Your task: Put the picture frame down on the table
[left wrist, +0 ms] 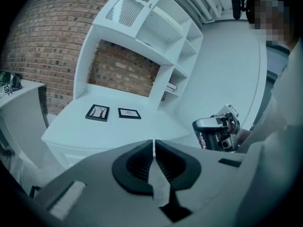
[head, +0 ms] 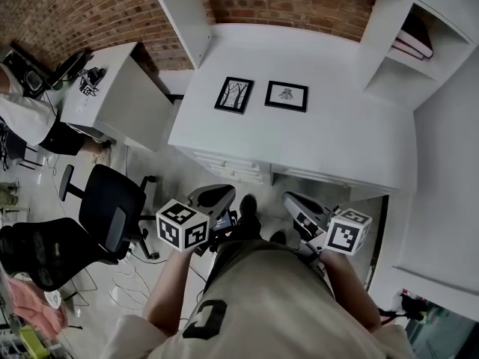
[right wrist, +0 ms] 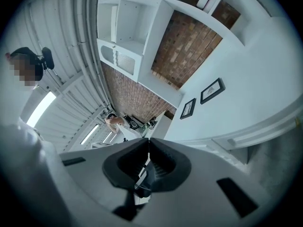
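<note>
Two picture frames lie flat on the white tabletop point(head: 337, 140), side by side and a little apart. They are in its back half, nearer the edge by the brick wall point(head: 292, 2) than the front edge. The taller picture frame point(head: 234, 94) is closer to the left edge. The wider picture frame point(head: 287, 96) lies just to its right, about in the middle of the tabletop. No hand-held gripper touches either frame. The person stands in front of the tabletop and holds both tools close to the body, well back from the front edge. The left hand-held gripper point(left wrist: 154, 144) has its jaws pressed together with nothing between them. The right hand-held gripper point(right wrist: 148, 156) also has its jaws pressed together and holds nothing. Each one has a cube with square marks on it. White shelves point(head: 419, 21) stand at the right back corner, and some books point(head: 414, 45) lie in one of them. A black chair point(head: 112, 208) stands on the floor to the left of the tabletop.
</note>
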`<move>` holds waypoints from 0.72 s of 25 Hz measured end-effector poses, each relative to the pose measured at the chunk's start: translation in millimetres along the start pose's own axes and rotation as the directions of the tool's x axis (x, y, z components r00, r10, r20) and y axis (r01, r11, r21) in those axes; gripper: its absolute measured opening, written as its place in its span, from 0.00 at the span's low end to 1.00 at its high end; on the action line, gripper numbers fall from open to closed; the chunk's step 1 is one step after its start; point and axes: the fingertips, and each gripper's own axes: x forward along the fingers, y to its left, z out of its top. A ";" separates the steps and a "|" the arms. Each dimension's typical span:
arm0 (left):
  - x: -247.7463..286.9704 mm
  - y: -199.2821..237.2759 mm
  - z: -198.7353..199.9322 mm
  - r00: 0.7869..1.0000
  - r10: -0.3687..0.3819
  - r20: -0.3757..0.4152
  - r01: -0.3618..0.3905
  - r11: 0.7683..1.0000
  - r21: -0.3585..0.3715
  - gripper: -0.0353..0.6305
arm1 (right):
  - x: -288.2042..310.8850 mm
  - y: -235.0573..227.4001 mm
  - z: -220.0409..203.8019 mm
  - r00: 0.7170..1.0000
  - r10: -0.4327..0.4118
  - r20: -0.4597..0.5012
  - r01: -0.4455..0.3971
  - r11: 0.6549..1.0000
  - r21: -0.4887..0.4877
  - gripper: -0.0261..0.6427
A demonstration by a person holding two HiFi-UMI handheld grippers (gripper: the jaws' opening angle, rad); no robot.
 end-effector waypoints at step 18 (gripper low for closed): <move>-73.7 39.5 -32.9 0.996 0.076 0.047 -0.072 0.993 -0.089 0.08 | 52.3 43.6 -50.7 0.991 0.030 -0.129 -0.035 0.999 -0.040 0.05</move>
